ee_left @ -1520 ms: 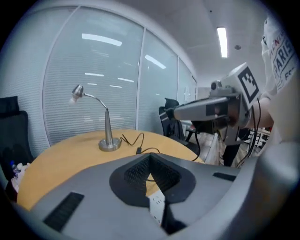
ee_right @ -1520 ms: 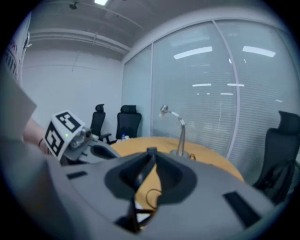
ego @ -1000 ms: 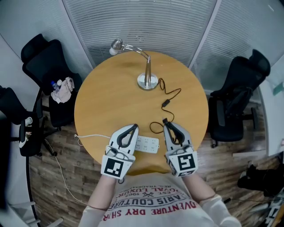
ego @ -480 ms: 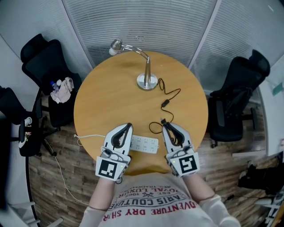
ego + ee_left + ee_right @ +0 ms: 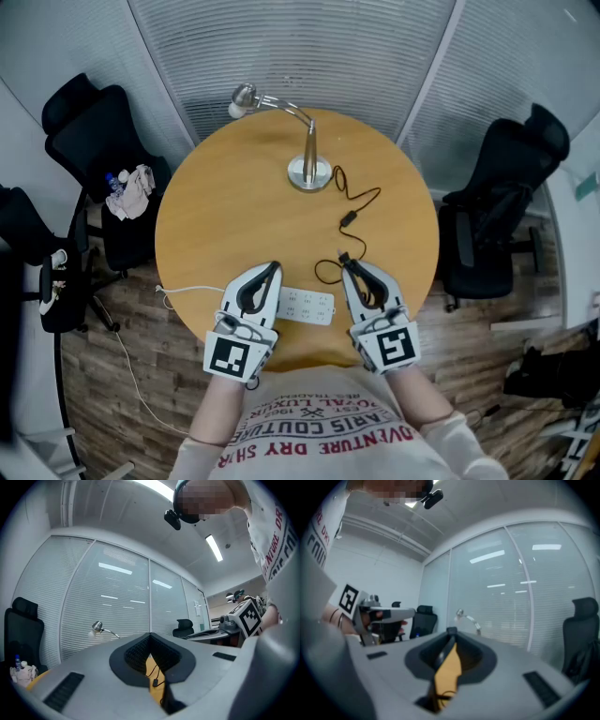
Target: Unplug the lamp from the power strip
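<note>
The silver desk lamp stands at the far side of the round wooden table. Its thin black cord runs toward me past an inline switch. The cord's black plug sits between the tips of my right gripper, which is shut on it. The plug hangs apart from the white power strip lying flat between both grippers at the near edge. My left gripper is shut and empty, just left of the strip. In the right gripper view the dark plug shows at the jaw tips.
A white cable leaves the strip's left end and drops over the table edge. Black office chairs stand at the left and right. A glass wall with blinds lies behind the table.
My left gripper has drawn left and slightly toward me, off the strip's left end. The right gripper with the plug has hardly moved.
</note>
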Demonstrator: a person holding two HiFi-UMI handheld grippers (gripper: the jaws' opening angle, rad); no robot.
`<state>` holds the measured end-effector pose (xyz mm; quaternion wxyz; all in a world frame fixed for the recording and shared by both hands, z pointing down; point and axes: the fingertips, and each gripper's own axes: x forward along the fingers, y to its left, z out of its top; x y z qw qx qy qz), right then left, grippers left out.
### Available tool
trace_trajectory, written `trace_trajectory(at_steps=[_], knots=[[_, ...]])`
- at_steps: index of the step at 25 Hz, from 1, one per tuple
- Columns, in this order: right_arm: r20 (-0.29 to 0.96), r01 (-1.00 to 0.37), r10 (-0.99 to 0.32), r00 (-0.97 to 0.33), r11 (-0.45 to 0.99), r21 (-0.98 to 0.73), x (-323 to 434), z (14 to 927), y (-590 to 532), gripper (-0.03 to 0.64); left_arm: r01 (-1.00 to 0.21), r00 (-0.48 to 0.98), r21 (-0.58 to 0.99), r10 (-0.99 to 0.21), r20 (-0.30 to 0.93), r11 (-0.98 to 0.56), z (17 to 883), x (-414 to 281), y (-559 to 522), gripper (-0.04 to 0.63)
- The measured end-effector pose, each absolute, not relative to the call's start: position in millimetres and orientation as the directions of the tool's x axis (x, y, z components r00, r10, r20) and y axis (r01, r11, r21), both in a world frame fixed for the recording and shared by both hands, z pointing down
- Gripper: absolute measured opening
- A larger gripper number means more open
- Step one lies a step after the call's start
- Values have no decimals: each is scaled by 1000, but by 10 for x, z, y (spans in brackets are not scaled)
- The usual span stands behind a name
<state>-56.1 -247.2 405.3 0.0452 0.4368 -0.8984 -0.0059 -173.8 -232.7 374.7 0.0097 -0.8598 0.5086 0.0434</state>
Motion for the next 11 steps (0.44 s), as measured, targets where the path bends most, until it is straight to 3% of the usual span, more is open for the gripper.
trace_trajectory(at_steps=[11], knots=[[90, -774, -776, -624, 630, 67, -620, 4093, -2442, 71, -866, 500, 4, -864, -55, -501, 3777, -1673, -2325, 28]])
